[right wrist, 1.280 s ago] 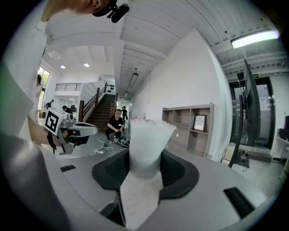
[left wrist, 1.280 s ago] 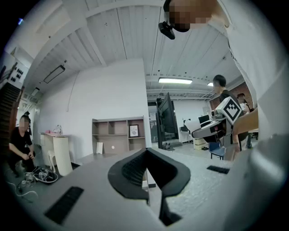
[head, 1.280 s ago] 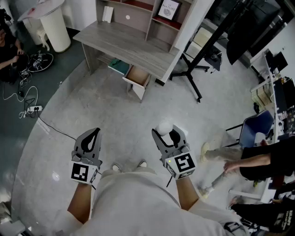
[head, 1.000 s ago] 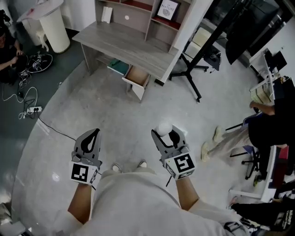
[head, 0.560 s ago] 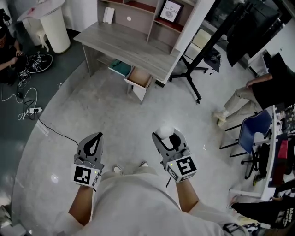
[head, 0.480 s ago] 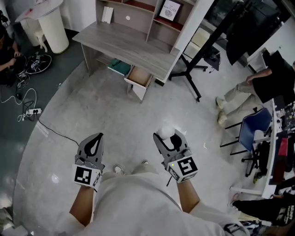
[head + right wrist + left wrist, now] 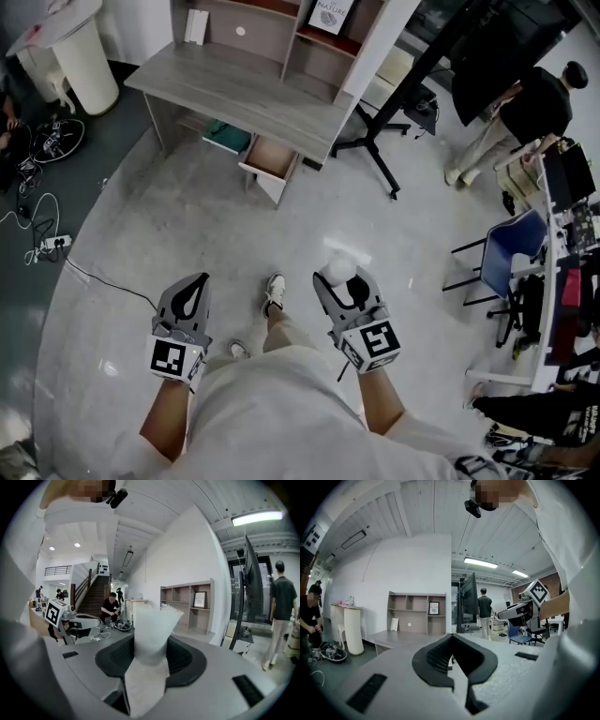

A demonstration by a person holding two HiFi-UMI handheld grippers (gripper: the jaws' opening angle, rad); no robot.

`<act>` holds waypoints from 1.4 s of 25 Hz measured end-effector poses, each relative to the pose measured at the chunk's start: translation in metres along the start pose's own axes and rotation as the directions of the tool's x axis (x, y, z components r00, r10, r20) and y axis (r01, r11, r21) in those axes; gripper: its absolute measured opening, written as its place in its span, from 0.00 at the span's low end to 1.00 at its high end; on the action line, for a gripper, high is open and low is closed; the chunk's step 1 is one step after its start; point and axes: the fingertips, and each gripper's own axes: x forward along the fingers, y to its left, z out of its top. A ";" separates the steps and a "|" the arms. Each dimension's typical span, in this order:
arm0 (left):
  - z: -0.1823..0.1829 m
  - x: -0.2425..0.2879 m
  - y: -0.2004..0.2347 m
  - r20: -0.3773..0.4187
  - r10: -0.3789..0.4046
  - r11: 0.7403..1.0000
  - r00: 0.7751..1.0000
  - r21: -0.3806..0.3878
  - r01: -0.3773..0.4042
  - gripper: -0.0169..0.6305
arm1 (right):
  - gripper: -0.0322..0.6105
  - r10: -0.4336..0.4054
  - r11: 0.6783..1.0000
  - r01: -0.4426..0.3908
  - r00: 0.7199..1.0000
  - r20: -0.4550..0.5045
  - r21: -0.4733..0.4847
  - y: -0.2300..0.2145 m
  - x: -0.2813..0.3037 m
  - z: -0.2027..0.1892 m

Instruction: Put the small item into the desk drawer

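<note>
My right gripper (image 7: pixel 339 275) is shut on a small white crumpled item (image 7: pixel 338 269), which sticks up between its jaws in the right gripper view as a pale wad (image 7: pixel 151 631). My left gripper (image 7: pixel 196 279) is held level beside it, shut with nothing in it; its jaw tips meet in the left gripper view (image 7: pixel 452 641). Both are over the floor, well short of the grey wooden desk (image 7: pixel 234 94). An open drawer (image 7: pixel 270 157) juts from the desk's front, its wooden inside showing. The desk (image 7: pixel 396 638) also shows far ahead of the left gripper.
A shelf unit (image 7: pixel 281 23) stands on the desk's back. A white bin (image 7: pixel 80 56) and floor cables (image 7: pixel 42 150) lie at the left. A black stand (image 7: pixel 380 141), a blue chair (image 7: pixel 511 253) and a person (image 7: pixel 525 103) are at the right. My shoe (image 7: pixel 274 291) is between the grippers.
I have stepped forward, one shoe now out ahead; desk and drawer sit slightly left. The person at the right walked away to the back right. Both grippers keep their hold and spacing.
</note>
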 end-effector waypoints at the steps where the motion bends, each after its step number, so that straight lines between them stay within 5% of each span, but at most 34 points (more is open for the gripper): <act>1: 0.001 0.013 0.002 -0.002 -0.002 1.000 1.000 0.005 0.002 0.04 | 0.34 0.001 1.000 -0.001 1.000 0.001 0.005 -0.012 0.008 0.000; 12: 0.037 0.197 0.061 -0.058 0.046 0.994 0.997 0.100 -0.040 0.04 | 0.34 0.100 0.995 -0.100 0.995 0.012 0.000 -0.164 0.144 0.022; 16: 0.055 0.251 0.071 -0.051 0.091 0.993 0.995 0.079 -0.087 0.04 | 0.34 0.155 0.988 -0.155 0.988 0.020 -0.018 -0.208 0.190 0.034; 26: 0.059 0.300 0.101 -0.052 0.130 0.989 0.990 0.070 -0.127 0.04 | 0.34 0.232 0.973 -0.231 0.973 0.015 -0.028 -0.226 0.250 0.049; 35: 0.052 0.338 0.128 -0.037 0.055 0.998 0.998 0.034 -0.054 0.04 | 0.34 0.164 0.985 -0.167 0.985 -0.058 -0.053 -0.238 0.272 0.044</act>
